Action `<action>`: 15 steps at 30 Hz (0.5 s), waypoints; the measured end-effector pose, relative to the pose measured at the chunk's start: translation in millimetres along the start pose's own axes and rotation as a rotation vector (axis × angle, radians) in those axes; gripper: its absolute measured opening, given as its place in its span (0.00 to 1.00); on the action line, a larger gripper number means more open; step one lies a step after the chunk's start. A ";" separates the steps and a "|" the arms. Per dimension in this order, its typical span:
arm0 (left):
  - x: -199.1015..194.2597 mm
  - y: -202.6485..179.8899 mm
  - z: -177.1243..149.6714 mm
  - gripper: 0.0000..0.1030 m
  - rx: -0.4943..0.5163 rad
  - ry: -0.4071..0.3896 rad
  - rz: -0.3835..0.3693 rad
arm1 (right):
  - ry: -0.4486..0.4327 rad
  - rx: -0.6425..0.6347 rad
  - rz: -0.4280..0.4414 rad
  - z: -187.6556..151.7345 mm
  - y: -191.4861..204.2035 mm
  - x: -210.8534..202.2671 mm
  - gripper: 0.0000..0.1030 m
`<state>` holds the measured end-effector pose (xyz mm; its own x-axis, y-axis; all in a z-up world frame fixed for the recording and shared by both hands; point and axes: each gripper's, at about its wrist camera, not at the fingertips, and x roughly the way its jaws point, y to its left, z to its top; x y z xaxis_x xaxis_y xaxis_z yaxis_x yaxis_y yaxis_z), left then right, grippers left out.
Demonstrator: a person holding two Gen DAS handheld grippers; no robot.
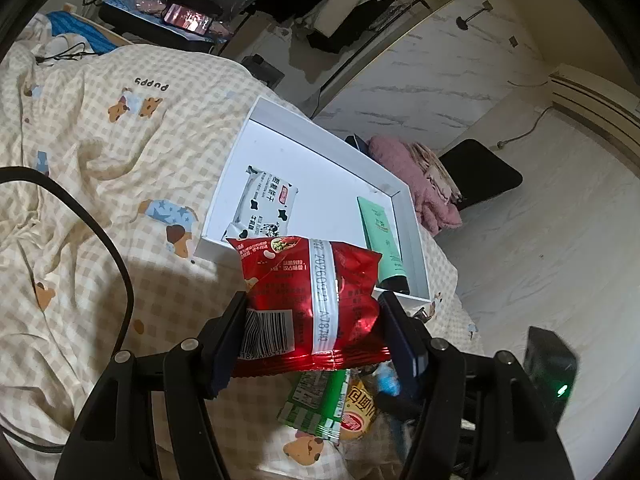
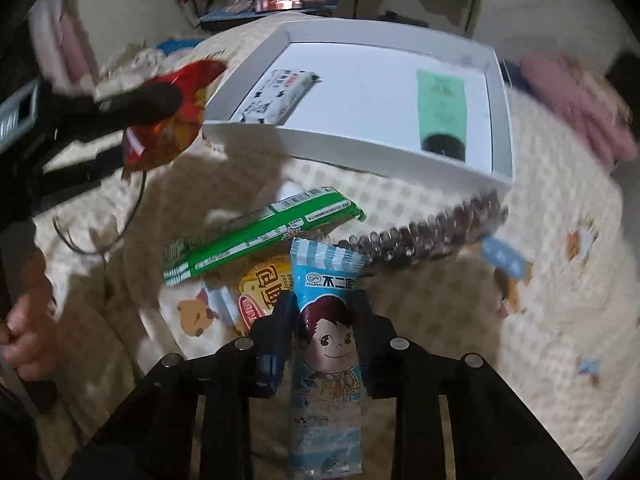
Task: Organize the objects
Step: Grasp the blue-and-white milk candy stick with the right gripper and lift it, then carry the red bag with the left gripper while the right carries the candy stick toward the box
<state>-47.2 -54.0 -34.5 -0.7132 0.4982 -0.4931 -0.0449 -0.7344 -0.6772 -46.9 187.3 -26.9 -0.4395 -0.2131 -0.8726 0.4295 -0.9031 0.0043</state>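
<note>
My left gripper (image 1: 312, 300) is shut on a red snack bag (image 1: 308, 280), held above the bed just short of the white box's near wall (image 1: 212, 250). The right wrist view shows that bag (image 2: 168, 136) at the left. My right gripper (image 2: 324, 300) is shut on a blue candy packet (image 2: 326, 360) with a cartoon face. The white box (image 2: 340, 144) holds a cow-patterned packet (image 1: 268, 200) and a green tube (image 1: 382, 236). On the sheet in front of the box lie a green packet (image 2: 260, 236), a yellow packet (image 2: 264, 284) and a dark spiral item (image 2: 432, 232).
The bed has a checked sheet with bear prints (image 1: 100, 152). A black cable (image 1: 112, 248) runs over it at the left. A pink towel (image 1: 416, 184) lies past the box. A black device with a green light (image 1: 552, 368) stands at the right. A person's hand (image 2: 24, 332) is at the left edge.
</note>
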 end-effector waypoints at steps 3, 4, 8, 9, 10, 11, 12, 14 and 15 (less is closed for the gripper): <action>1.0 0.7 -0.5 0.66 -0.001 0.002 0.001 | -0.033 0.082 0.089 3.5 -10.0 -8.8 0.21; 1.0 0.7 -0.5 0.66 -0.001 0.001 -0.001 | -0.039 0.100 0.123 3.6 -12.3 -10.4 0.21; 1.3 1.3 -1.1 0.66 -0.002 0.002 0.002 | -0.054 0.140 0.170 3.8 -9.7 -14.0 0.21; 1.6 1.2 -1.5 0.66 -0.001 0.003 0.005 | -0.063 0.145 0.179 4.3 -9.4 -15.5 0.21; 2.1 0.8 -1.8 0.66 0.001 0.005 0.006 | -0.072 0.150 0.190 5.4 -8.6 -16.4 0.21; 2.7 0.3 -2.1 0.66 0.004 0.006 0.008 | -0.082 0.156 0.204 6.2 -8.6 -19.7 0.21; 2.8 -0.8 -2.6 0.66 0.009 0.008 0.008 | -0.093 0.161 0.215 6.5 -9.6 -22.3 0.21; 3.1 -2.8 -2.9 0.66 0.020 0.008 0.007 | -0.115 0.168 0.220 11.7 -7.1 -24.8 0.21; 3.0 -3.7 -3.3 0.66 0.023 0.009 0.006 | -0.129 0.170 0.223 13.5 -5.6 -26.6 0.21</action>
<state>-46.9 -48.3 -35.2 -0.7074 0.4974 -0.5021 -0.0562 -0.7478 -0.6616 -48.3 193.0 2.9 -0.4505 -0.4492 -0.7716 0.3937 -0.8756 0.2798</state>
